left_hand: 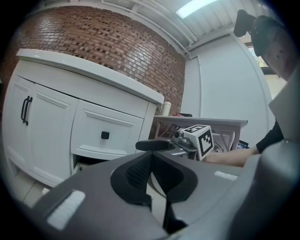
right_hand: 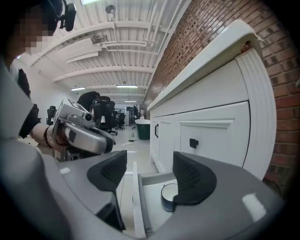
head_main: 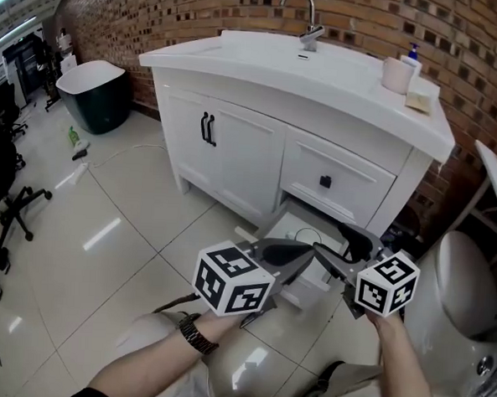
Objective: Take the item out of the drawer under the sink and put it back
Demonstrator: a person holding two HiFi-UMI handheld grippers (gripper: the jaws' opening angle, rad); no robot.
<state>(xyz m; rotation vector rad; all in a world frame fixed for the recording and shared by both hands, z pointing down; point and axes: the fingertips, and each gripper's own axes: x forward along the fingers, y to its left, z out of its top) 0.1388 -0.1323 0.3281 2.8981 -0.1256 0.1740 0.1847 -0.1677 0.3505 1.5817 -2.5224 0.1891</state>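
The low drawer (head_main: 274,220) under the white sink cabinet (head_main: 235,142) stands pulled out. A small round dark-blue container (right_hand: 167,197) with a white inside sits in it, also visible from above as the container (head_main: 307,237). My right gripper (right_hand: 150,171) hovers over the drawer with its jaws apart. The drawer's front panel (right_hand: 136,201) lies below the gap, and the right jaw partly covers the container. Nothing is pressed between the pads. My left gripper (left_hand: 151,161) is shut and empty, held beside the right gripper (head_main: 322,252) just in front of the drawer.
An upper drawer with a black knob (head_main: 325,181) is closed above the open one. Cabinet doors with black handles (head_main: 207,129) are to the left. A toilet (head_main: 462,282) stands close on the right, a dark bin (head_main: 93,96) far left, and a faucet (head_main: 306,17) and cup (head_main: 397,74) are on top.
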